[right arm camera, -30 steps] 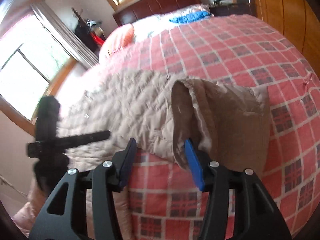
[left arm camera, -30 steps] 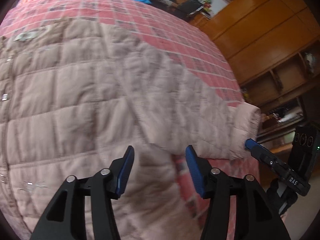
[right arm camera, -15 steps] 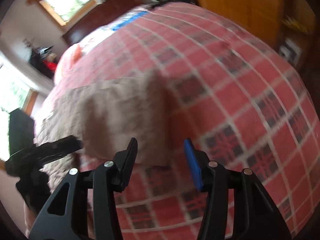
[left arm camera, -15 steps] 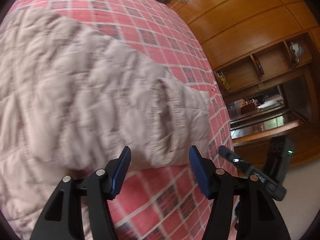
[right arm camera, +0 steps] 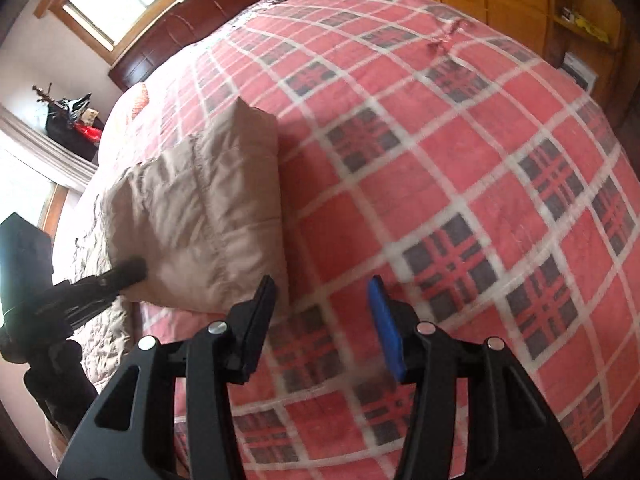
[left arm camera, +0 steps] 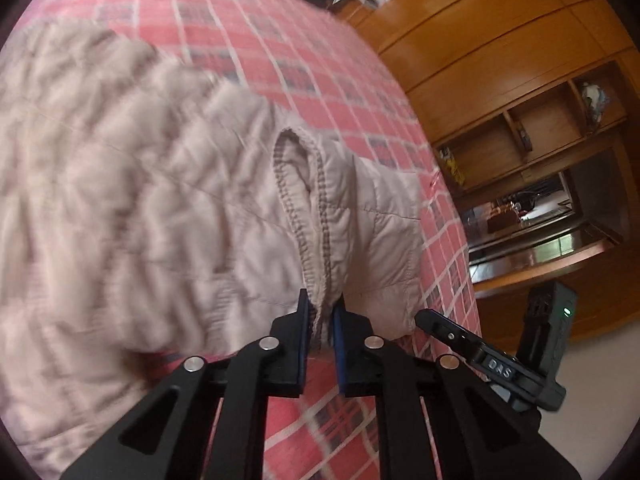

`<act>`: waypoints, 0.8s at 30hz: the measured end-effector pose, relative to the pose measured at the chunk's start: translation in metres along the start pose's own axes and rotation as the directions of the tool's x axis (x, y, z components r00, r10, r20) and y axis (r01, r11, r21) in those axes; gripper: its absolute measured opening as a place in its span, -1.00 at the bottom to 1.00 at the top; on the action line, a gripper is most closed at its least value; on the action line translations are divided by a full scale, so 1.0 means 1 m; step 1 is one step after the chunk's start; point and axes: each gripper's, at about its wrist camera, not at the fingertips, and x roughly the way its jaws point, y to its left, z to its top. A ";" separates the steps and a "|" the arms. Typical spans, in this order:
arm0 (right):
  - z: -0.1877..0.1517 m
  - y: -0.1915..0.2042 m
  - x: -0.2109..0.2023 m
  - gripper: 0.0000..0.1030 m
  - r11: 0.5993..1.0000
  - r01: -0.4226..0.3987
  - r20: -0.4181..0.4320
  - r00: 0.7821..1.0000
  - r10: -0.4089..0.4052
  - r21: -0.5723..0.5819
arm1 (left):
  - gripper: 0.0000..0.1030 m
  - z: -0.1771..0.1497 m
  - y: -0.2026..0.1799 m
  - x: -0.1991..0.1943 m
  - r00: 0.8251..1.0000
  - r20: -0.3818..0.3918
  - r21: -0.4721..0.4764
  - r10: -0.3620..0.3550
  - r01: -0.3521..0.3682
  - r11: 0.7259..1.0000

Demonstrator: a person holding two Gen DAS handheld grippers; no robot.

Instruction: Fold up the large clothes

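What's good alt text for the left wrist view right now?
The left gripper is shut on the stitched cuff of a beige quilted jacket lying on a red plaid bedspread. Wooden cabinets stand to the right.

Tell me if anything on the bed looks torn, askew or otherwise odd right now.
Nothing looks damaged. The quilted beige jacket lies on the red plaid blanket; the left tongs are shut on its sleeve cuff, while the right tongs hang open over bare blanket. One small oddity: a puckered spot in the blanket farther up the bed.

Black grippers, silver screws, blue-padded fingers (left arm camera: 339, 344), one marked "DAS".
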 end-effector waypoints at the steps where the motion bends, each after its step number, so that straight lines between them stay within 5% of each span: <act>1: 0.002 0.005 0.001 -0.05 1.000 -0.021 -0.002 1.000 0.021 -0.004 | -0.81 -0.001 0.005 -0.012 1.000 0.019 -0.003 0.001 -0.001 1.000; 9: 0.021 0.055 0.020 -0.05 0.985 -0.154 -0.029 0.988 0.152 -0.072 | -0.82 -0.017 0.060 -0.116 0.975 0.203 -0.020 0.084 -0.082 0.996; 21: 0.041 0.145 0.074 -0.05 0.944 -0.294 -0.155 0.950 0.272 -0.148 | -0.84 -0.040 0.162 -0.210 0.917 0.321 -0.163 0.238 -0.194 0.967; 23: 0.039 0.156 0.080 -0.14 0.942 -0.297 -0.182 0.946 0.267 -0.159 | -0.84 -0.043 0.177 -0.219 0.914 0.318 -0.188 0.252 -0.200 0.962; 24: 0.037 0.159 0.083 -0.37 0.940 -0.299 -0.198 0.943 0.266 -0.165 | -0.84 -0.044 0.185 -0.221 0.913 0.315 -0.200 0.260 -0.204 0.958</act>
